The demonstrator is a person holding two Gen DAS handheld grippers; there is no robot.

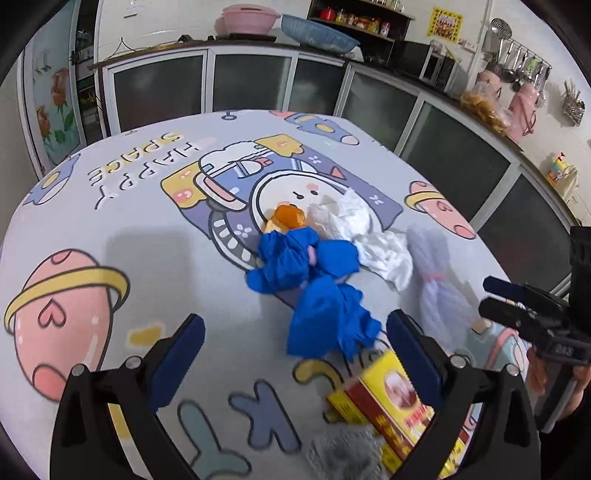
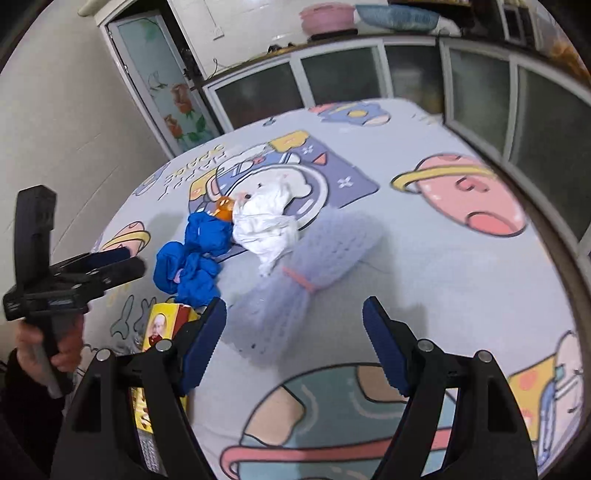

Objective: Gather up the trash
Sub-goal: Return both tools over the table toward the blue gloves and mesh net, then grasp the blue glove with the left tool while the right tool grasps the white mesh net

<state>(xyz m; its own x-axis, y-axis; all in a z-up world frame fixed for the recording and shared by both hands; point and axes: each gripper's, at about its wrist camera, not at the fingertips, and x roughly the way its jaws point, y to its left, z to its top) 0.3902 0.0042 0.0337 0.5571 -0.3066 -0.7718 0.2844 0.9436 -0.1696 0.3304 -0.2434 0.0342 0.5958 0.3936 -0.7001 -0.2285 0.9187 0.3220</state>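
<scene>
Trash lies in a heap on the cartoon tablecloth [image 1: 110,229]: crumpled blue gloves [image 1: 314,280] [image 2: 192,258], white crumpled paper [image 1: 365,232] [image 2: 266,225], an orange wrapper [image 1: 288,216] [image 2: 223,210], a pale lilac foam net [image 1: 439,284] [image 2: 295,273] tied with a pink band, a yellow and red box [image 1: 388,402] [image 2: 162,321] and a grey wad [image 1: 343,454]. My left gripper [image 1: 295,350] stands open just short of the gloves, above the box. My right gripper [image 2: 295,332] stands open over the near end of the foam net. Neither holds anything.
Glass-fronted cabinets [image 1: 251,81] line the far side and the right, with pink and blue basins [image 1: 247,18] on top. A door with painted flowers [image 2: 173,107] stands at the left. The cloth-covered table's right part [image 2: 461,236] holds only printed pictures.
</scene>
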